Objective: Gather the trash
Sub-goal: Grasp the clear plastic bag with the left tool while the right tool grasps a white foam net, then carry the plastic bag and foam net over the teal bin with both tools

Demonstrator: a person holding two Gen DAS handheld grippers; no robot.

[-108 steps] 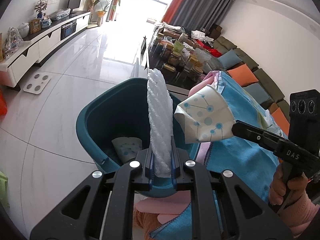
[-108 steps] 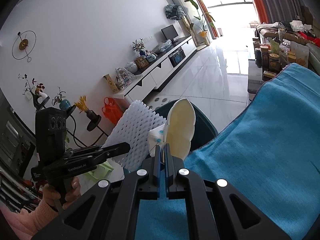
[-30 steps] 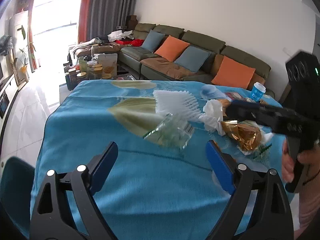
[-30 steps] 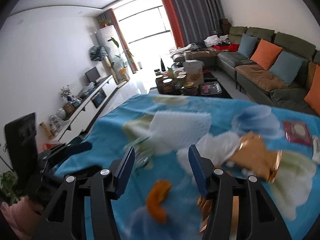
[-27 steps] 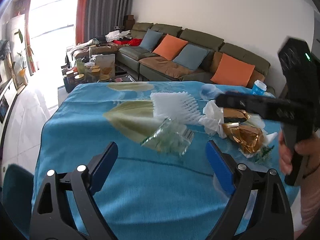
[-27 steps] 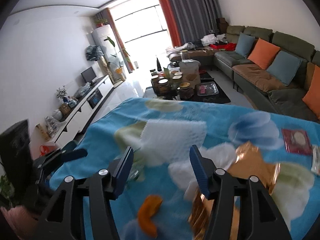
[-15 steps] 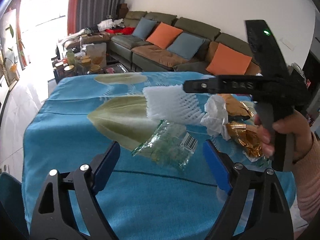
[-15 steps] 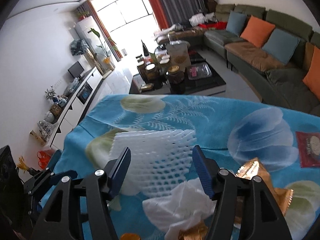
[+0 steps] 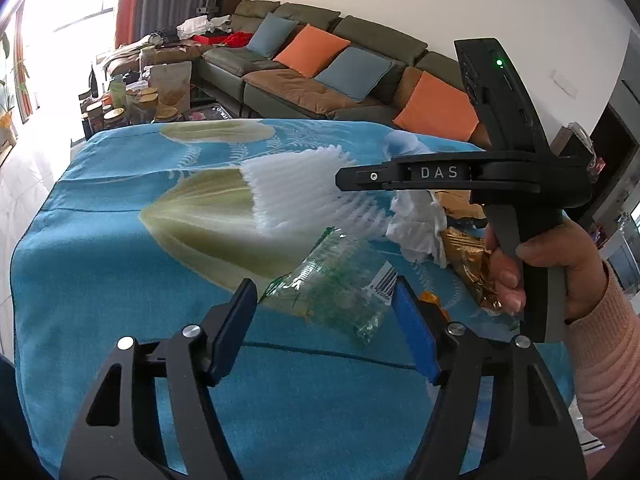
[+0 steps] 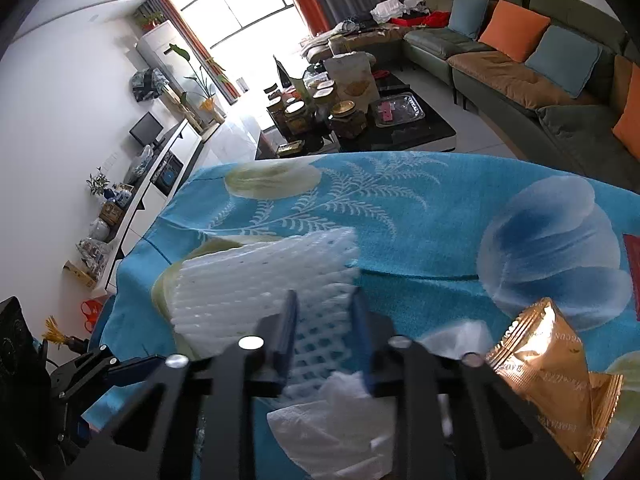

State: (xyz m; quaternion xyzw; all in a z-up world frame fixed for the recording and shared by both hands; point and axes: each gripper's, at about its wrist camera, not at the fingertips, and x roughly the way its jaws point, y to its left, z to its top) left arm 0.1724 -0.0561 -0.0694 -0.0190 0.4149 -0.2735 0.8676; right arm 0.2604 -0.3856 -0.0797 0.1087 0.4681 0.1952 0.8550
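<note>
Sunlight from a tall window fills a living room with a long olive sofa (image 9: 320,64) carrying orange and blue cushions, a low black coffee table (image 10: 400,128) crowded with jars, and a white media cabinet (image 10: 160,184) along the wall. Nearest the cameras stands a desk under a turquoise flower-print cloth (image 9: 100,248), where the trash lies scattered.

Seen from the left wrist, the left tool (image 9: 322,312) is tilted down over the desk with its blue pads wide apart and closing; a clear crinkled plastic wrapper (image 9: 336,288) with a barcode lies between and just ahead of them, and neither pad presses on it.

Beyond that wrapper, the right tool (image 10: 322,324) reaches in from the right, gripped by a hand (image 9: 548,264) in a pink sleeve. Its fingers are narrow and closing on the near edge of a white foam net (image 10: 264,280), which sits between the pads; the right wrist view is blurred there, but the pads appear to touch the foam.

Just below the right tool lies a crumpled white tissue (image 10: 340,428). To its right, touching the tissue, is a gold foil snack bag (image 10: 548,352).
</note>
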